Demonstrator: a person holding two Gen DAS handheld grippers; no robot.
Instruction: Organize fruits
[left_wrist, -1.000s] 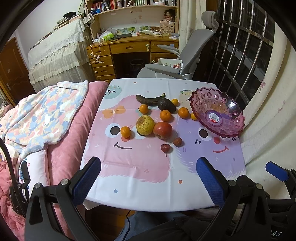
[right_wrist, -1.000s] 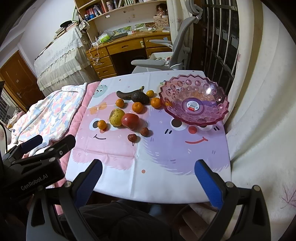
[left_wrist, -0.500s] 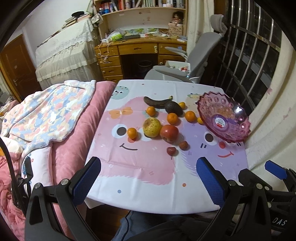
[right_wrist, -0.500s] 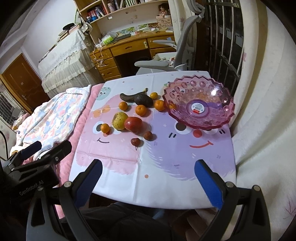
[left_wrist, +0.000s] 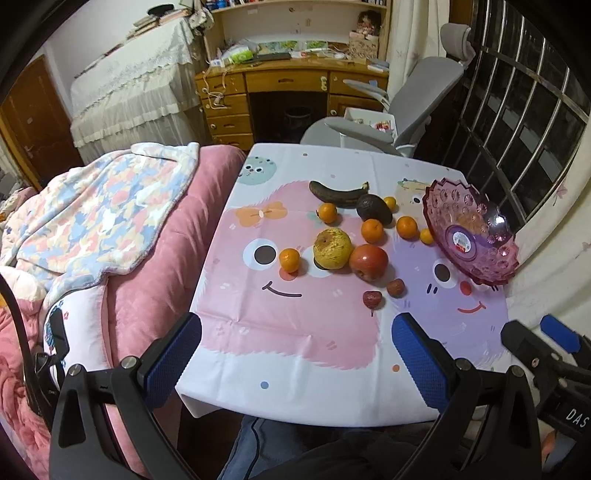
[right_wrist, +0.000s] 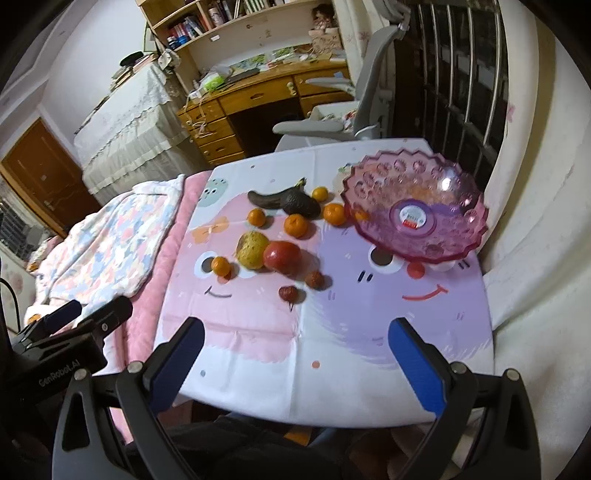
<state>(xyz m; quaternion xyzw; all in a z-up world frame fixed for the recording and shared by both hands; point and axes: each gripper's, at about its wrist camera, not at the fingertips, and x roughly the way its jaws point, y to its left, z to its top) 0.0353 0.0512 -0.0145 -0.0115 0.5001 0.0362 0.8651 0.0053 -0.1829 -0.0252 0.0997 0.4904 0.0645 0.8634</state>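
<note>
1. The surface (left_wrist: 303, 332) has a white cloth with a pink smiling monster and a purple smiling monster on it. A pink bed (left_wrist: 122, 280) with a flowery blanket (left_wrist: 92, 218) sits just beside its left edge.
2. A big pink see-through bowl (right_wrist: 417, 218) stands at the far right of the surface. It has a round sticker in the middle and no fruit inside.
3. The left gripper (left_wrist: 295, 354) hangs over the near edge of the surface. Its blue fingers (left_wrist: 173, 354) are wide apart and hold nothing.
4. The right gripper (right_wrist: 295, 358) hangs over the near edge too, fingers wide apart and holding nothing.
5. A dark old banana (left_wrist: 338, 192) lies at the far end of the fruit. A dark avocado (left_wrist: 373, 209) touches its right end.
6. A bumpy yellow fruit (left_wrist: 331, 248), maybe a pear, sits in the middle. A red apple (left_wrist: 368, 262) is just beside it on the right.
7. Small oranges (left_wrist: 372, 230) lie around them. One orange (left_wrist: 289, 260) is left of the yellow fruit, and one sits right by the bowl's rim.
8. Two small red-brown fruits (left_wrist: 372, 299) are nearest the grippers, close together.
</note>
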